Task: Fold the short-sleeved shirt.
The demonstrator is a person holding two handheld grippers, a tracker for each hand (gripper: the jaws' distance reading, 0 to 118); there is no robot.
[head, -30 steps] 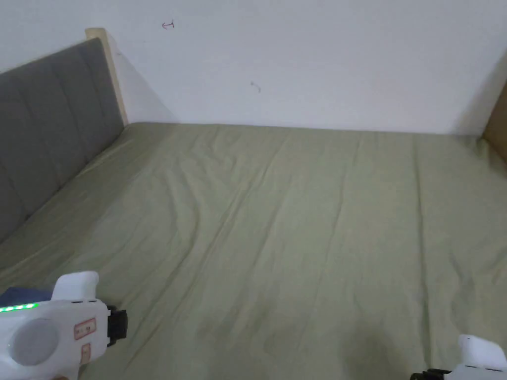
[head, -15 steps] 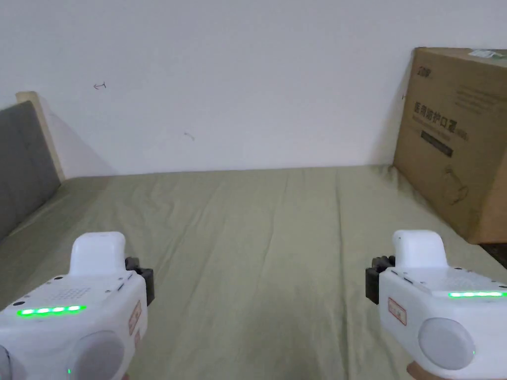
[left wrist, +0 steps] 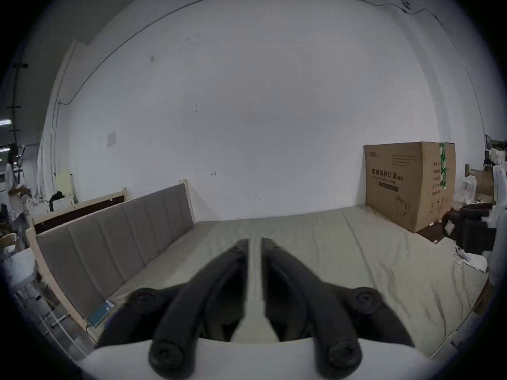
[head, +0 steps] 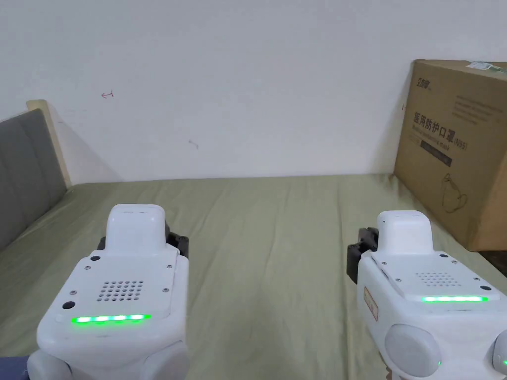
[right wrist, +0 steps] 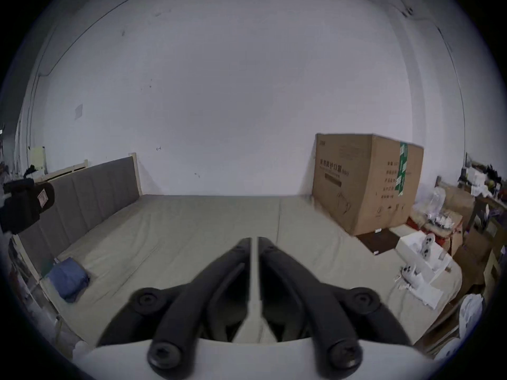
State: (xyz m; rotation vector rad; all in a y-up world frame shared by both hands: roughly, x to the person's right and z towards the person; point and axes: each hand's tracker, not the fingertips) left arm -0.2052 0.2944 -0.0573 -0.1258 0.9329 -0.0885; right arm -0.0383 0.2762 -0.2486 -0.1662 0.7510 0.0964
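From my remote station I count two of the rig's tools over the bed point(head: 277, 237): one left hand-held gripper point(left wrist: 255, 242) and one right hand-held gripper point(right wrist: 254, 241), each with two black jaws set almost together. One cardboard box point(head: 458, 148) stands at the bed's far right corner. One grey padded headboard point(head: 25, 168) lines the left side. One folded blue cloth point(right wrist: 67, 277) lies near it.
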